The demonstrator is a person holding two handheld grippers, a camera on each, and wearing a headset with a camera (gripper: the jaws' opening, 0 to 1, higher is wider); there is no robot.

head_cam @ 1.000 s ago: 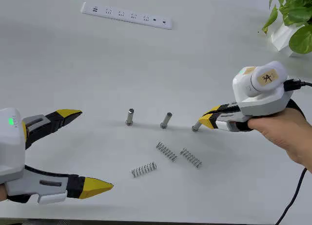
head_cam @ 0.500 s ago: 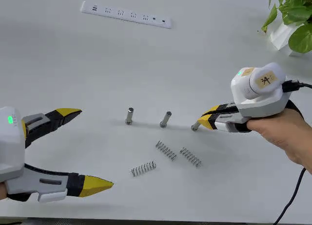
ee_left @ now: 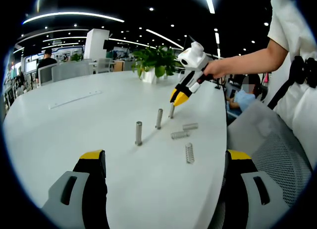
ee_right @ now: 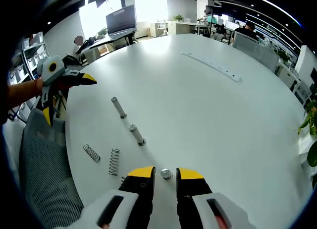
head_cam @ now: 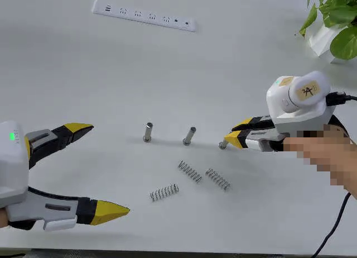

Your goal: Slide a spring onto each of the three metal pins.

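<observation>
Three springs (head_cam: pixel 189 172) lie loose on the surface (head_cam: pixel 83 73) just below the centre of the head view, exactly where they lay a second ago, and none is on a pin. Above them the three metal pins stand in a row across the middle of the frame: the left pin (head_cam: pixel 148 132), the middle pin (head_cam: pixel 189 136) and the right pin (head_cam: pixel 223 144), all bare. Very little has changed. The right hand-held gripper (head_cam: pixel 230 135), reaching in from the right edge, has stayed at the right pin and barely shifted. In the right gripper view its jaws stand narrowly apart, with the pin's head between the yellow tips and a sliver of gap on each side. We judge that it brackets the pin without yet clamping it. The left hand-held gripper (head_cam: pixel 110 170) waits at the lower left of the head view, jaws wide apart and holding nothing, well apart from the springs. We take the task to be at its very start: the first pin is being secured, and no spring has been picked up.
</observation>
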